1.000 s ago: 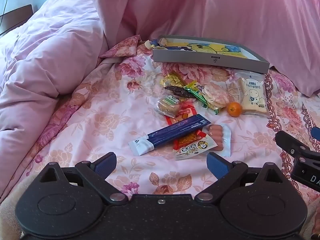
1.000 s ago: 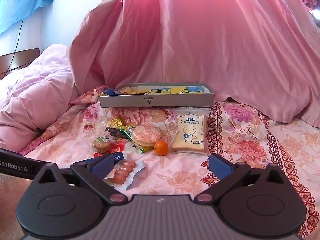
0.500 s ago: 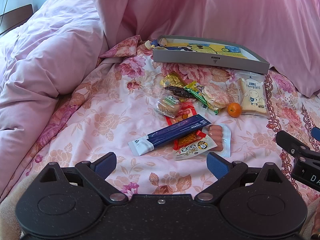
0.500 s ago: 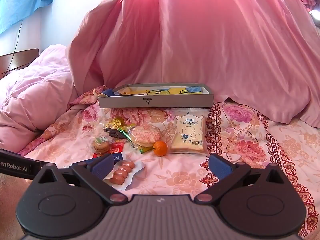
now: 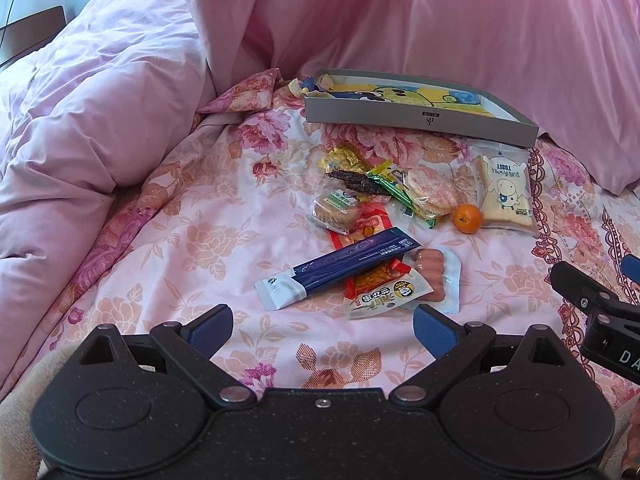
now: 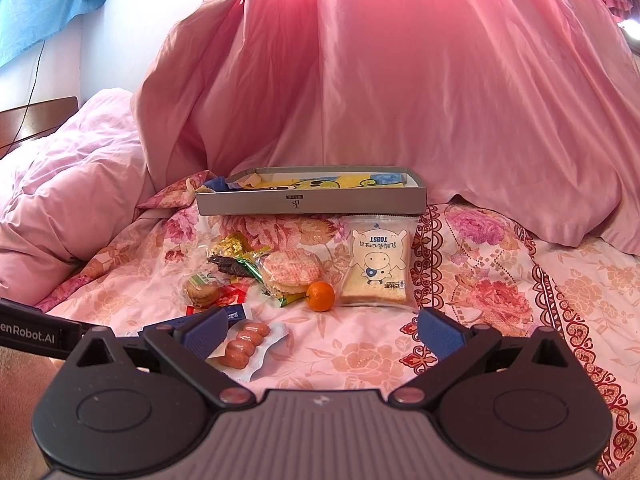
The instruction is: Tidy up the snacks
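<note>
Several snacks lie on the floral bedspread: a blue-and-white long packet, a sausage pack, a toast bag, a small orange, round crackers and a wrapped cake. A shallow grey box with a cartoon lining stands behind them. My left gripper is open and empty, just short of the blue packet. My right gripper is open and empty, near the sausage pack and orange.
A heaped pink duvet rises on the left. A pink curtain hangs behind the box. The right gripper's body shows at the left wrist view's right edge. Floral bedspread stretches to the right.
Both grippers have stayed almost still; the right one has crept slightly forward. Nothing was taken hold of.
</note>
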`<state>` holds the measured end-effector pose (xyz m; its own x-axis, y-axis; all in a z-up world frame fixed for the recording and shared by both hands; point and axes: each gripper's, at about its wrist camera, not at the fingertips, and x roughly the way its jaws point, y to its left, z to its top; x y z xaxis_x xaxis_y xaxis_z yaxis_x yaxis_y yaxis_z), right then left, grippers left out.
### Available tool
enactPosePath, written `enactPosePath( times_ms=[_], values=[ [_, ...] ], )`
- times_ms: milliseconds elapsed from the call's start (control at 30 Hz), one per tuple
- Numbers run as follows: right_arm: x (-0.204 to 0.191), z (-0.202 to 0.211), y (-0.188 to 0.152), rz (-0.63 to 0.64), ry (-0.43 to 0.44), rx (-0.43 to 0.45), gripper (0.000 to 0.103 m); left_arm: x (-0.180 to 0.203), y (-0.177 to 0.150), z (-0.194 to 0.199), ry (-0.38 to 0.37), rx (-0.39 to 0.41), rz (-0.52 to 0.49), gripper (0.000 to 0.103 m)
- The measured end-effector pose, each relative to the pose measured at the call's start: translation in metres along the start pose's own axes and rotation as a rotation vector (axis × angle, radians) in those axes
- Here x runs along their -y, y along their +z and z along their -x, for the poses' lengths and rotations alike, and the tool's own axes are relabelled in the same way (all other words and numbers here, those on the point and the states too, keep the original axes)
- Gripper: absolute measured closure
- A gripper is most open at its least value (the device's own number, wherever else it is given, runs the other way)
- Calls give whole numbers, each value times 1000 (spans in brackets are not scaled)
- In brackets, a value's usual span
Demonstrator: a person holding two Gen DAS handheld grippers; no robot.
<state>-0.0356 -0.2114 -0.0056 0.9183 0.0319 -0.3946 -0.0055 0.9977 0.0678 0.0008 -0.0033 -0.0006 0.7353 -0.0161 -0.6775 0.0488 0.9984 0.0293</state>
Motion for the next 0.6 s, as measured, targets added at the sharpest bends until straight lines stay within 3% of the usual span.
enactPosePath(
  times_ms=[600],
  values=[
    [-1, 1, 0, 0, -1, 0, 0, -1, -2, -2, -15, -14, 30, 6]
  ],
)
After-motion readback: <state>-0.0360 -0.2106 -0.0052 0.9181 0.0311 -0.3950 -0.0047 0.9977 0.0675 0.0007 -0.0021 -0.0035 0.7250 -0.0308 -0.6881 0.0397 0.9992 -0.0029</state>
